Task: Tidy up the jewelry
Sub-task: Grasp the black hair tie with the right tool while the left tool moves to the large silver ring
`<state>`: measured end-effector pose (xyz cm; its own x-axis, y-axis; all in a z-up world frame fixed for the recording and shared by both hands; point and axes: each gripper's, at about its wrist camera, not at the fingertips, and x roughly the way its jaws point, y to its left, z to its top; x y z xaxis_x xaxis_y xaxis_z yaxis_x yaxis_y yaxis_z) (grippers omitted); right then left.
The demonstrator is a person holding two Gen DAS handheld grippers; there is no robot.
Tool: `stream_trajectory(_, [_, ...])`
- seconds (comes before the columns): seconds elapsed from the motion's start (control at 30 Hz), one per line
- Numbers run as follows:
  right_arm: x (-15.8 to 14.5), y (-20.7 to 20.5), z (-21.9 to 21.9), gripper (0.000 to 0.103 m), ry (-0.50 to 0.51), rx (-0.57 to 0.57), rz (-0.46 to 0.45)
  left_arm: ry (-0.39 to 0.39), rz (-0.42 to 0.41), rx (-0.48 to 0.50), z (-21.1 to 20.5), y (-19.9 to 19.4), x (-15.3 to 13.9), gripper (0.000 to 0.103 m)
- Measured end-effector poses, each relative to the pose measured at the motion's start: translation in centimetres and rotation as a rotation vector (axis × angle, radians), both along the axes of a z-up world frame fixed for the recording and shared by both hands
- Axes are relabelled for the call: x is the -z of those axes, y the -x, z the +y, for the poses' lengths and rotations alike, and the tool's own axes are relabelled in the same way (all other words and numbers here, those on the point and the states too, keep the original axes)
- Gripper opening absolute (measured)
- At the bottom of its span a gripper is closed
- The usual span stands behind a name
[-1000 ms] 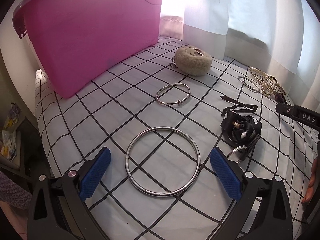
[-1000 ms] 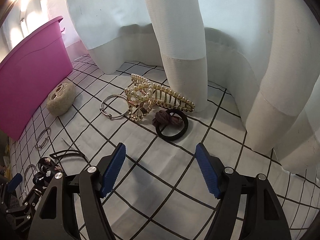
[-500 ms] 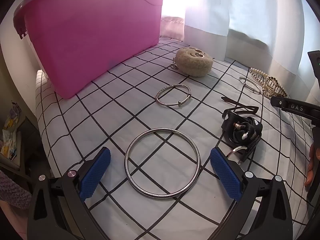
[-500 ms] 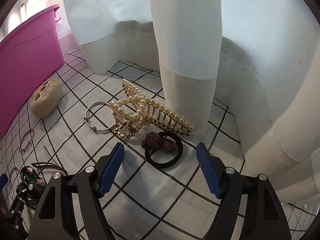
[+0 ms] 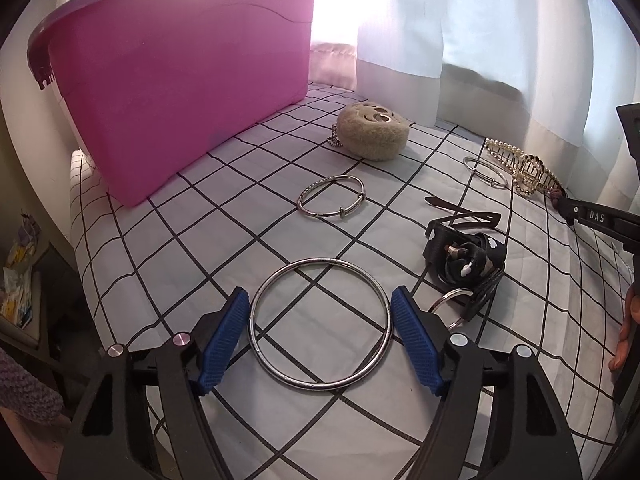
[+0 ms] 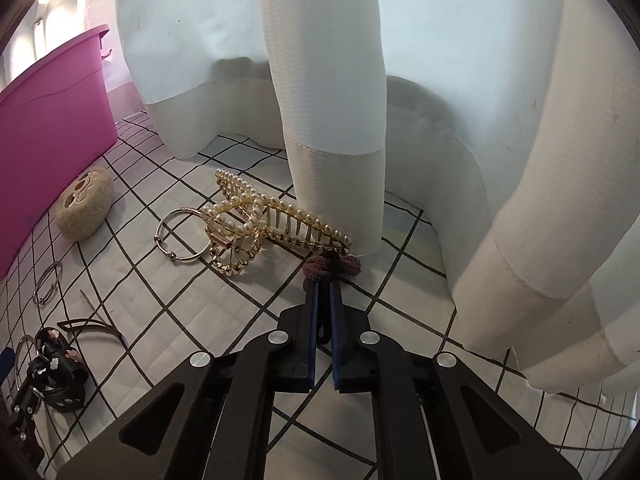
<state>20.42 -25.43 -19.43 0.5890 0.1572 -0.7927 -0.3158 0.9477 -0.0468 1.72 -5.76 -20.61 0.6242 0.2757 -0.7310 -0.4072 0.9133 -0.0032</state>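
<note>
Both pairs of jaws are seen narrowed since a second ago, when each stood wide over the checked bedspread (image 5: 168, 240).

Left wrist view: the left gripper (image 5: 320, 338) is closing around the large steel bangle (image 5: 320, 324), which lies flat on the bedspread directly between the blue pads (image 5: 222, 340). The pads are shown just beside the ring's two outer edges; whether they are already touching the metal cannot be told. The ring is centred in the gap, so the squeeze falls across its full width. Ahead of it a smaller bangle (image 5: 332, 196) is laid, and beyond that a round beige pouch (image 5: 372, 130) and the pink tub (image 5: 180, 88), judged to be where the pieces are bound. A black strap with a key ring (image 5: 466, 264) is seen just to the right of the bangle, and the right gripper's black arm (image 5: 600, 218) reaches in at the far right edge.

Right wrist view: the right gripper (image 6: 324, 280) is shown with its jaws drawn together, and a brown hair tie (image 6: 334, 266) is pinched at the tips, still resting on the bedspread against the hem of the white curtain (image 6: 332, 160). The pearl hair claw (image 6: 256, 220) lies just to the left, touching or nearly touching the tie, with a thin wire bangle (image 6: 182, 236) beside it. The tie is thus taken by the right hand and the large bangle by the left; a straight lift is judged next.
</note>
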Motion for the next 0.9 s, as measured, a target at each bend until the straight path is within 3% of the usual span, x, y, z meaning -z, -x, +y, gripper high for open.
stream_trajectory(0.47, [-1.0, 3.8, -0.8, 0.006, -0.078, -0.029, -0.013, 0.006, -0.027, 0.018, -0.1, 0.3, -0.8, 0.07])
stream_trajectory(0.9, [-4.6, 7.7, -0.3, 0.006, -0.141, -0.073, -0.017, 0.01, -0.057, 0.029, 0.5, 1.5, -3.9, 0.07])
